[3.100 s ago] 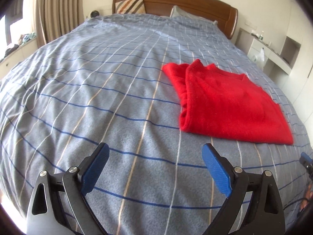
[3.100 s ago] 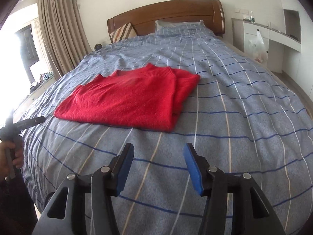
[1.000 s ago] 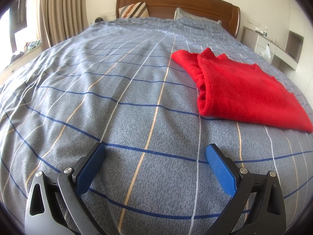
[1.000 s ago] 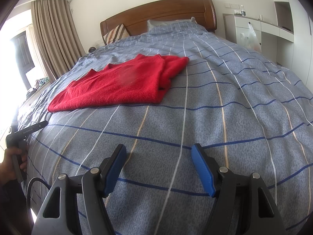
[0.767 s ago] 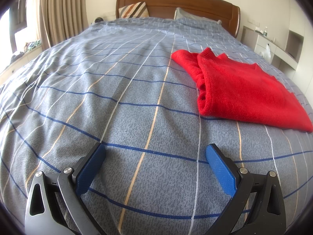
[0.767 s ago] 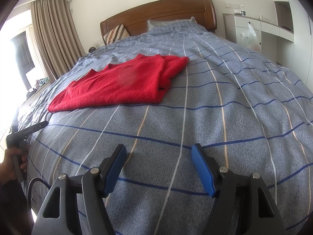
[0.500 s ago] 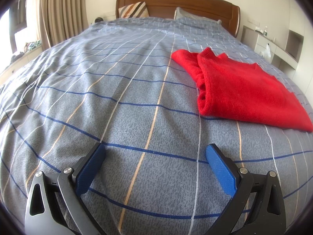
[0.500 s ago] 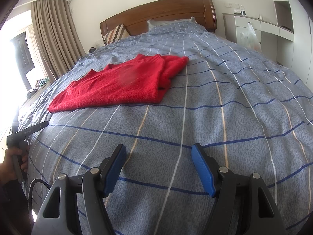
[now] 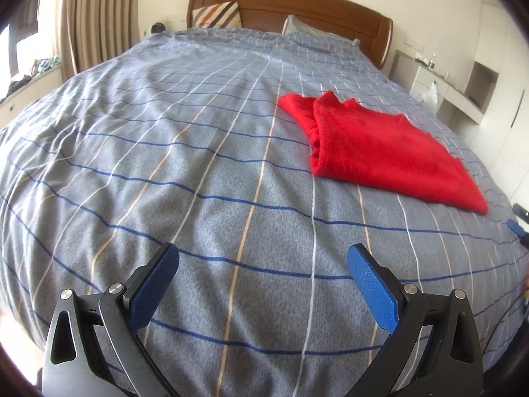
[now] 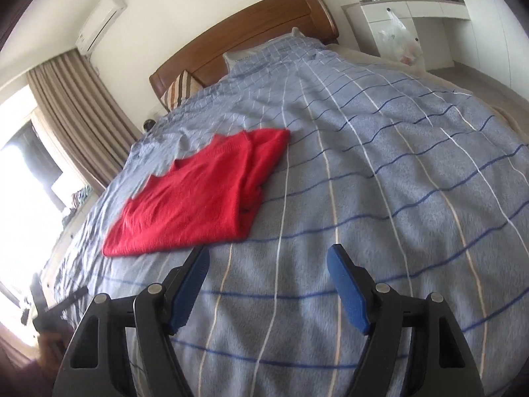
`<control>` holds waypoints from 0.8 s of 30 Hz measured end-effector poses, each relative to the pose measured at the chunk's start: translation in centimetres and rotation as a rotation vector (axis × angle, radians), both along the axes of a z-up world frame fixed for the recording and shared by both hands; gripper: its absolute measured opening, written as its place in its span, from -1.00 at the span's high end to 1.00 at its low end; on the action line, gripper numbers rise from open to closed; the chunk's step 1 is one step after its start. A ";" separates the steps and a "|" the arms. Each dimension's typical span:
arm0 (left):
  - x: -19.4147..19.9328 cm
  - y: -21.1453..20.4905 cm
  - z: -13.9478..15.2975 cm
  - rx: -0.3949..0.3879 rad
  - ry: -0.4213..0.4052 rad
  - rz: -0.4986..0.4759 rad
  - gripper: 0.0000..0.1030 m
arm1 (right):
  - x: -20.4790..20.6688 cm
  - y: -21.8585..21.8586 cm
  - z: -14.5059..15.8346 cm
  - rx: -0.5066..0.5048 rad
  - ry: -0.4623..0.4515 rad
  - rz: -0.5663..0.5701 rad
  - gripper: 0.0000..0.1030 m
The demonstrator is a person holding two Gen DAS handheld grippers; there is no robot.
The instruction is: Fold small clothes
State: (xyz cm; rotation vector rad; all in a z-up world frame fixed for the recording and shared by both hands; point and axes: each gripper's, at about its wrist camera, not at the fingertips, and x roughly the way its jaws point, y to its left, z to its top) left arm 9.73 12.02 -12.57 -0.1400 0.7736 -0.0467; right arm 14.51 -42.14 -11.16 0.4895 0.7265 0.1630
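A red sweater point(image 9: 373, 145) lies folded flat on the grey-blue checked bedspread point(image 9: 185, 139), right of centre in the left wrist view. In the right wrist view the sweater point(image 10: 198, 198) lies left of centre, just beyond the left finger. My left gripper point(image 9: 263, 264) is open and empty above the bedspread, well short and left of the sweater. My right gripper point(image 10: 267, 261) is open and empty, raised and tilted, close to the sweater's near edge.
A wooden headboard point(image 9: 297, 3) and a striped pillow point(image 9: 218, 15) stand at the far end. Curtains point(image 9: 86, 20) and a window hang on the left. A white desk unit point(image 10: 406, 23) with a plastic bag point(image 10: 400, 39) stands on the right.
Both grippers have lifted away from the bedspread. The right view has tilted and come closer to the sweater. The sweater itself has not moved.
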 end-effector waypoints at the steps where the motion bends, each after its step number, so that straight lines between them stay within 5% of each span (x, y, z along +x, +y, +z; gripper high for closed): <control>1: -0.1 0.2 0.2 -0.004 -0.013 0.008 -0.98 | 1.5 -0.9 0.4 0.046 0.007 -0.011 -0.47; 6: -0.3 0.7 -0.1 0.013 -0.061 0.029 -0.98 | 9.5 -1.1 -0.1 0.220 0.089 0.013 -0.48; 11: -0.2 1.1 -1.4 0.003 -0.020 0.033 -0.97 | 15.4 2.6 -3.4 0.201 0.247 0.040 -0.47; 12: -0.3 1.2 -1.2 -0.004 -0.030 0.032 -0.97 | 15.9 3.5 -3.8 0.182 0.268 0.050 -0.33; 14: -0.1 1.4 -1.1 -0.004 -0.035 0.044 -0.97 | 16.9 5.2 -3.8 0.112 0.308 0.094 0.80; 18: 0.4 2.7 -1.3 -0.042 -0.019 0.086 -0.97 | 17.9 8.5 -0.2 -0.033 0.297 0.122 0.81; 24: 0.6 4.0 -1.3 -0.087 -0.024 0.126 -0.97 | 21.1 19.1 6.5 -0.031 0.230 0.260 0.81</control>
